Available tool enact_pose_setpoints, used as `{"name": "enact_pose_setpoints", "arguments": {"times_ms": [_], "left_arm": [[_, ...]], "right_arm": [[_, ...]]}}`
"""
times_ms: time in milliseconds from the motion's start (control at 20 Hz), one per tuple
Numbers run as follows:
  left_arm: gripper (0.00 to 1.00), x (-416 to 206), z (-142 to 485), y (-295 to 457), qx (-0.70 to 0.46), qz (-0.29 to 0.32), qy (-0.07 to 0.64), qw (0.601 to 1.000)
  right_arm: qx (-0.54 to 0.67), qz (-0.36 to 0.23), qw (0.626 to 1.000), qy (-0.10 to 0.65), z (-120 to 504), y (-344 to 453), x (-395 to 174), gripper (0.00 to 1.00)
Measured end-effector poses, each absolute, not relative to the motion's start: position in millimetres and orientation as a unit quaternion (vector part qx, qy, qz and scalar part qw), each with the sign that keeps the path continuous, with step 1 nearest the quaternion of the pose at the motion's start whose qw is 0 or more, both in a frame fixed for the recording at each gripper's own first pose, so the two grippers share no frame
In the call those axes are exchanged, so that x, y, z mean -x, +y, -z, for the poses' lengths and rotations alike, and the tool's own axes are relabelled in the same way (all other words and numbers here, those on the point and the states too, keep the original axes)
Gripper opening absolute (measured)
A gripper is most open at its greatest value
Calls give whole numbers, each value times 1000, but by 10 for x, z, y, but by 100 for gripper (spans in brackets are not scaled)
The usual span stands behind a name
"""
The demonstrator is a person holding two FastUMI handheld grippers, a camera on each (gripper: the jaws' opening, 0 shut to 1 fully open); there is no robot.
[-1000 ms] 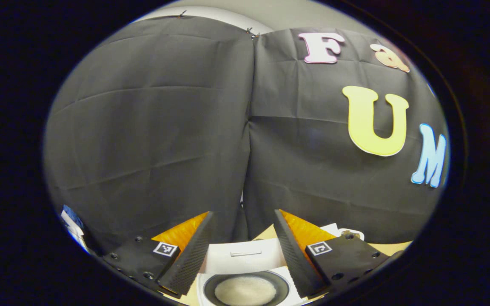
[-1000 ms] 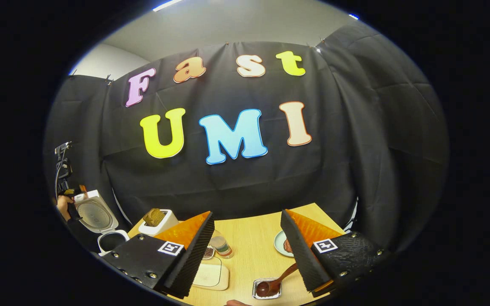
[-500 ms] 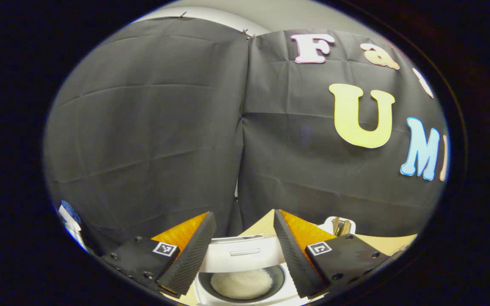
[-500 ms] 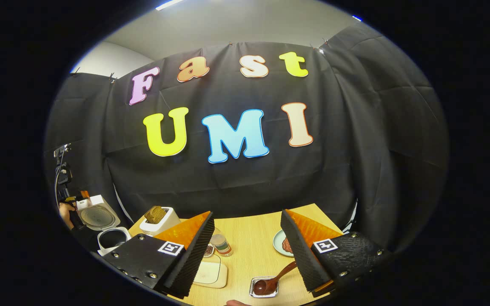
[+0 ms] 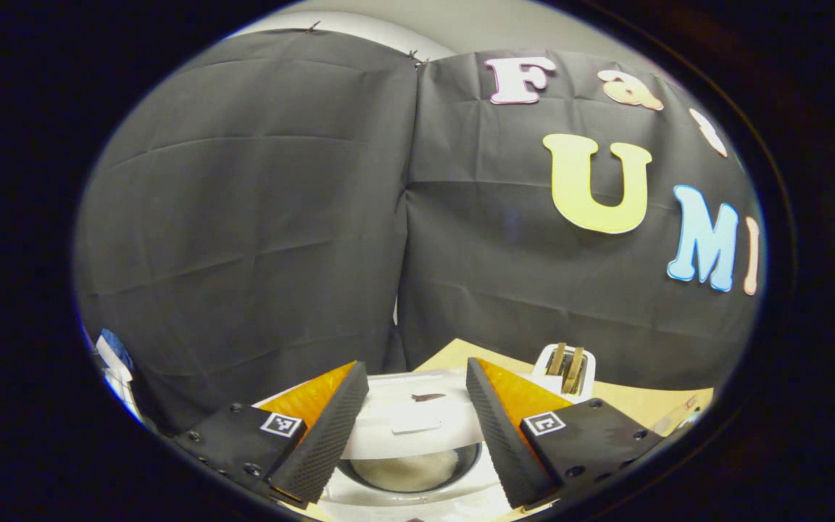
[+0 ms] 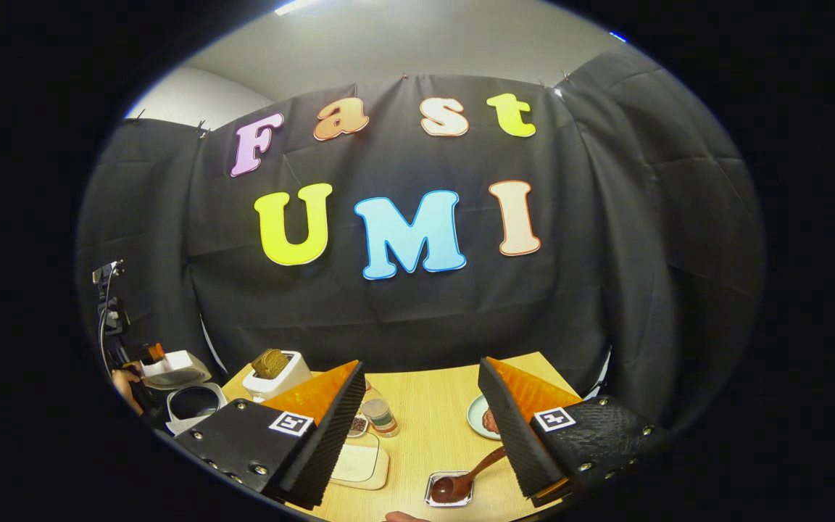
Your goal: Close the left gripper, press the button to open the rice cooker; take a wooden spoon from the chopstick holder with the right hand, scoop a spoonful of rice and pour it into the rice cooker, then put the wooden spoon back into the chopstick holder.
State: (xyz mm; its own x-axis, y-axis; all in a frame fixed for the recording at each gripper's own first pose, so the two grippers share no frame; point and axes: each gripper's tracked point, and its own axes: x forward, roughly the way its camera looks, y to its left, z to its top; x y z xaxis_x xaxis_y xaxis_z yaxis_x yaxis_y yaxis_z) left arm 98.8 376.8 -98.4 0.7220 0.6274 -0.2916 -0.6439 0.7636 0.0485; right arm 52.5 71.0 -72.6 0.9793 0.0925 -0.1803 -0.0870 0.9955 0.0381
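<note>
In the left gripper view my left gripper (image 5: 416,366) is open above the white rice cooker (image 5: 417,500). Its lid (image 5: 417,417) lies between the fingers, tilted low over the inner pot of white rice (image 5: 406,470). The white chopstick holder (image 5: 566,362) with wooden utensils stands right of it. My right gripper (image 6: 420,365) is open over the wooden table (image 6: 432,428), holding nothing. A dark wooden spoon (image 6: 464,480) rests with its bowl in a small foil tray (image 6: 450,489) in front of it. Far left stand the rice cooker (image 6: 189,402), a hand (image 6: 126,380) and the chopstick holder (image 6: 276,371).
A small jar (image 6: 378,417), a tiny dish of dark grains (image 6: 354,428) and a white rectangular container (image 6: 359,464) sit on the table left of centre. A pale plate with brown food (image 6: 485,417) lies behind the right finger. Black cloth walls close off the back and sides.
The rice cooker's lid has swung down from upright to nearly flat over the pot. The left gripper view has tilted down and turned right. The right gripper has hardly moved.
</note>
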Motion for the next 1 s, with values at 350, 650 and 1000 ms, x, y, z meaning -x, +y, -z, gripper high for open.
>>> {"name": "enact_pose_setpoints", "arguments": {"times_ms": [350,650,1000], "left_arm": [[99,-818,1332,3571,32,-339,157,927],[93,-733,1524,3512,48,-343,166,923],[89,-679,1776,3459,36,-341,190,920]], "right_arm": [[-15,-46,995,92,759,717,-485,95],[-33,-53,993,100,820,762,-453,95],[-28,-73,994,74,712,890,-417,90]]}}
